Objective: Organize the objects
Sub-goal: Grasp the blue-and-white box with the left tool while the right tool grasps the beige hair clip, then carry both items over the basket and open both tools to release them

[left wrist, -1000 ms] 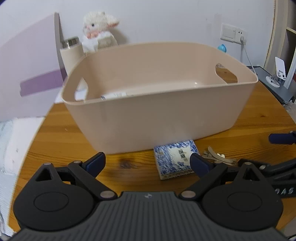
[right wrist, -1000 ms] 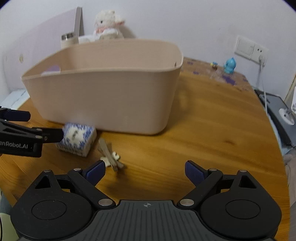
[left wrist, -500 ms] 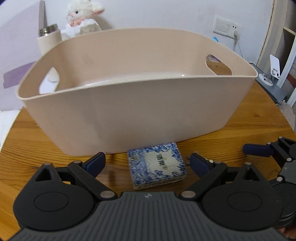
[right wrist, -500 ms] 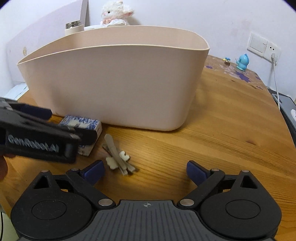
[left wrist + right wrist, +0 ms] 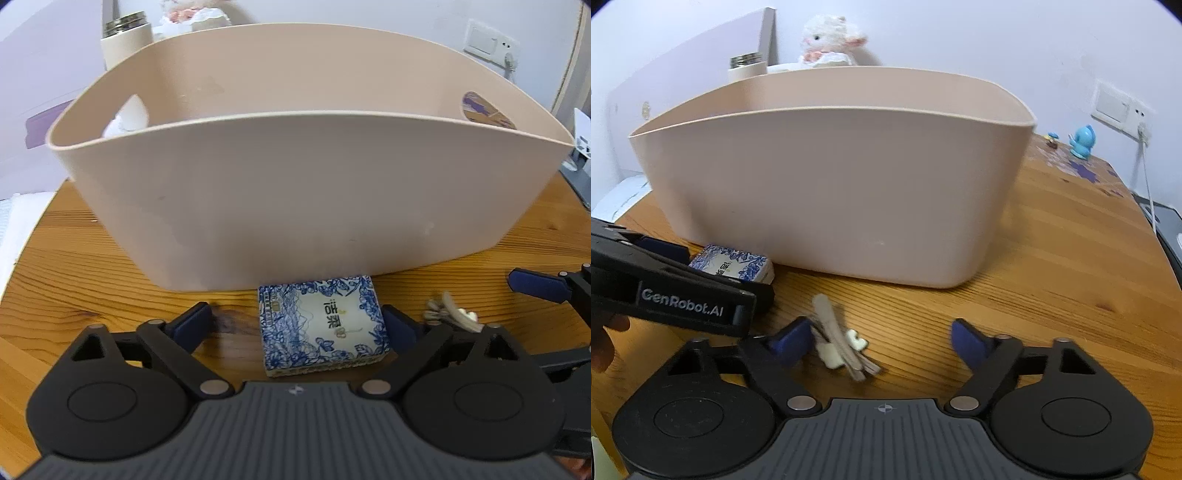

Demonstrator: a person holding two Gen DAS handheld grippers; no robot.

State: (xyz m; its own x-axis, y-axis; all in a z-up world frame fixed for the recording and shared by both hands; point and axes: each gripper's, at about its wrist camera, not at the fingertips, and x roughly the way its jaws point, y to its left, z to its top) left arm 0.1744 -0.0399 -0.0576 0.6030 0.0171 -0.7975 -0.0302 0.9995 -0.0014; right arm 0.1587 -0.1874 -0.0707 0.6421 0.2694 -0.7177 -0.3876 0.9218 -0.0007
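Note:
A blue-and-white tissue pack [image 5: 321, 326] lies on the wooden table just in front of the beige plastic bin [image 5: 295, 184]. My left gripper [image 5: 297, 323] is open with the pack between its fingers, its right side next to the right finger. Beige hair clips [image 5: 842, 341] lie on the table to the pack's right. My right gripper [image 5: 882, 341] is open, low over the table, with the clips by its left finger. The clips also show in the left wrist view [image 5: 452, 314]. The pack [image 5: 735, 264] and bin [image 5: 831, 184] show in the right wrist view.
A cream tumbler [image 5: 127, 40] and a white plush lamb [image 5: 831, 44] stand behind the bin. A small blue figurine [image 5: 1082, 142] and a wall socket [image 5: 1119, 109] are at the far right. The table's [image 5: 1071, 240] right half is bare wood.
Both grippers have moved forward and lower toward the table. The tissue pack now sits between my left fingers, and the hair clips are closer to my right gripper's left finger.

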